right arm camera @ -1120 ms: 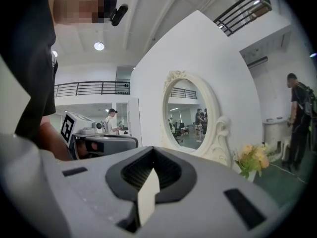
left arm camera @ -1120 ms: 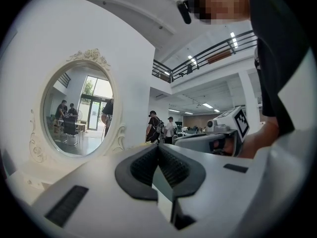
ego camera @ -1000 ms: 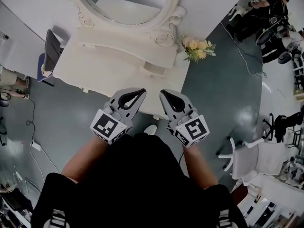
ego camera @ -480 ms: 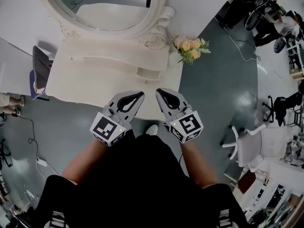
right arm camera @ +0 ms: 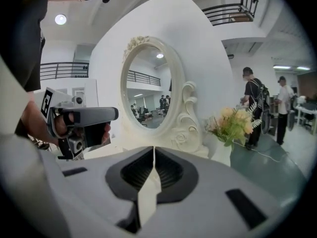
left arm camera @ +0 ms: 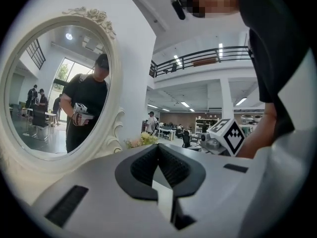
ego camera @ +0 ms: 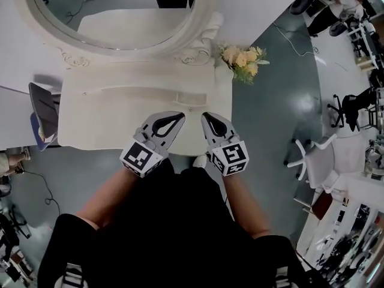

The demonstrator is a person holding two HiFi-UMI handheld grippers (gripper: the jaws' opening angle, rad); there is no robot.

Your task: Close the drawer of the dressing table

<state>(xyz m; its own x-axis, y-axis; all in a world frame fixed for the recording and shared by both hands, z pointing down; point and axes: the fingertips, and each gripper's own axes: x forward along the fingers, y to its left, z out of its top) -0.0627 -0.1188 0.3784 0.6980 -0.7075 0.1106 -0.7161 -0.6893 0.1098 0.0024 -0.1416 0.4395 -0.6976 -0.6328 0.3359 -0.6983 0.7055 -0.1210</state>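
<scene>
From where I stand, both grippers hang side by side over the near edge of the table [ego camera: 102,125]. The left gripper [ego camera: 178,117] has its jaws clenched on nothing, and the right gripper [ego camera: 206,117] is clamped tight and empty too. The drawer [ego camera: 185,98] sits in the raised shelf at the back, at twelve o'clock from the tips. It is apart from both and seems to stand out a little. Flowers [ego camera: 243,60] stand at two o'clock, and the mirror [ego camera: 120,11] is beyond at eleven.
</scene>
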